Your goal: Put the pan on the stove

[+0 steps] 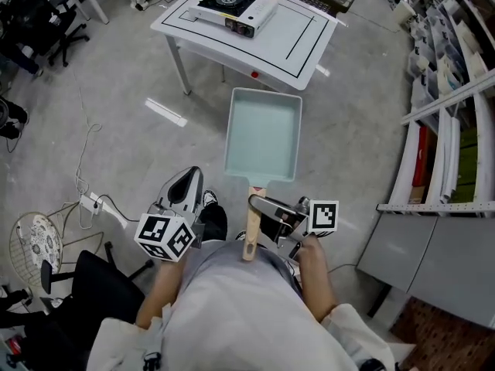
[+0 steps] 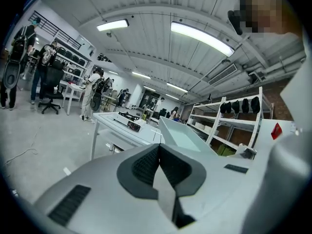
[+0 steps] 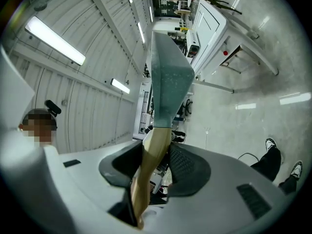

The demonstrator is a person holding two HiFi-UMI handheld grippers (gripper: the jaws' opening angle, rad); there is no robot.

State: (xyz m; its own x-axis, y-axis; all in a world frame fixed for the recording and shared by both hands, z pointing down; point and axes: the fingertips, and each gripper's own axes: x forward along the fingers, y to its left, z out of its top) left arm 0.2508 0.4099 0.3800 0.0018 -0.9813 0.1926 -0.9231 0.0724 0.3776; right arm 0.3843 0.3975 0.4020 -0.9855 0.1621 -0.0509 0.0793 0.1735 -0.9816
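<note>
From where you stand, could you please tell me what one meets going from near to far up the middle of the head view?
Grey shirt → wooden handle, clamped in the right gripper → pan → white table → stove.

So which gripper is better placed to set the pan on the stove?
Right. The right gripper is clamped on the pan's wooden handle, with the pan pointing at the stove ahead. The left gripper is shut, holding nothing.
</note>
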